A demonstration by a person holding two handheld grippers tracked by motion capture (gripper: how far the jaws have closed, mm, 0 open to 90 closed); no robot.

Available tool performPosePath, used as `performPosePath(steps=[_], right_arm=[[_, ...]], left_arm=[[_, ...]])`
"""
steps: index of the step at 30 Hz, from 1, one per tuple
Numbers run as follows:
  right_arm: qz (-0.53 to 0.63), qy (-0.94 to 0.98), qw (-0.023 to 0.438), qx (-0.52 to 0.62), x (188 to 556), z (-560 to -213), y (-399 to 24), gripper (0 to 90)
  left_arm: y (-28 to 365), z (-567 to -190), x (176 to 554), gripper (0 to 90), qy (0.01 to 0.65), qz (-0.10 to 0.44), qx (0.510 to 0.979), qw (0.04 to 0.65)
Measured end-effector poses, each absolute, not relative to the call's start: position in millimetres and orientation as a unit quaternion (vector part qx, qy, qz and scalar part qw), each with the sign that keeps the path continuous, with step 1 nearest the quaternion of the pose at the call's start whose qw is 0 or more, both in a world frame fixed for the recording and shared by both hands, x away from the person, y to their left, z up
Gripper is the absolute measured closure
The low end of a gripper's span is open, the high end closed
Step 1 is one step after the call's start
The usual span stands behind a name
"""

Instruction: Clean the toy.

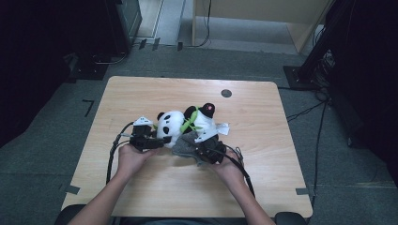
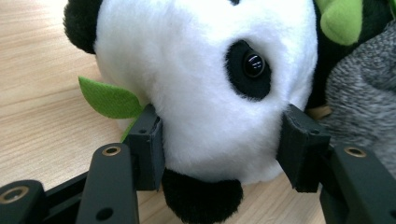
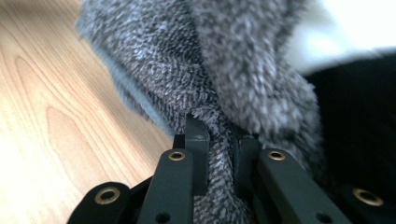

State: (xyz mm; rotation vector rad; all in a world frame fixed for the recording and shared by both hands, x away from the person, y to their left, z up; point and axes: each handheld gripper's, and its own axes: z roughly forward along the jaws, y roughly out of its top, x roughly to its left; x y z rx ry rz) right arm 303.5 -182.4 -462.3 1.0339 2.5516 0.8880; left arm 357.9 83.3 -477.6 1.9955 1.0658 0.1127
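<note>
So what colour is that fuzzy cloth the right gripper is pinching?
The fuzzy cloth is mottled grey, flecked lighter and darker; it shows best in the right gripper view.

Both your forearms come in from the bottom of the high view and angle inward toward each other. Your left hand [image 1: 130, 157] holds its hand-held gripper [image 1: 162, 139] level, pointing to the right, with the jaws standing partly apart and the pads [image 2: 148, 140] pressed in on what sits between them. Your right hand [image 1: 230, 168] holds the other hand-held gripper [image 1: 201, 151] pointing up and to the left, its jaws pinched almost together, the pads [image 3: 198, 140] clamped tight.
</note>
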Motion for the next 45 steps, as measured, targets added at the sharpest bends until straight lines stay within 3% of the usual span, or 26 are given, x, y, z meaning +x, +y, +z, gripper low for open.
performPosePath(steps=[4,45], right_arm=[[0.320,0.864,0.112,0.373,305,-454,-196,81.7],[0.381,0.788,0.175,0.451,302,-407,-285,81.6]], left_arm=[[83,-477,358,42.7,0.423,0.046,0.800,0.423],[84,-479,356,44.0,0.411,0.044,0.804,0.427]])
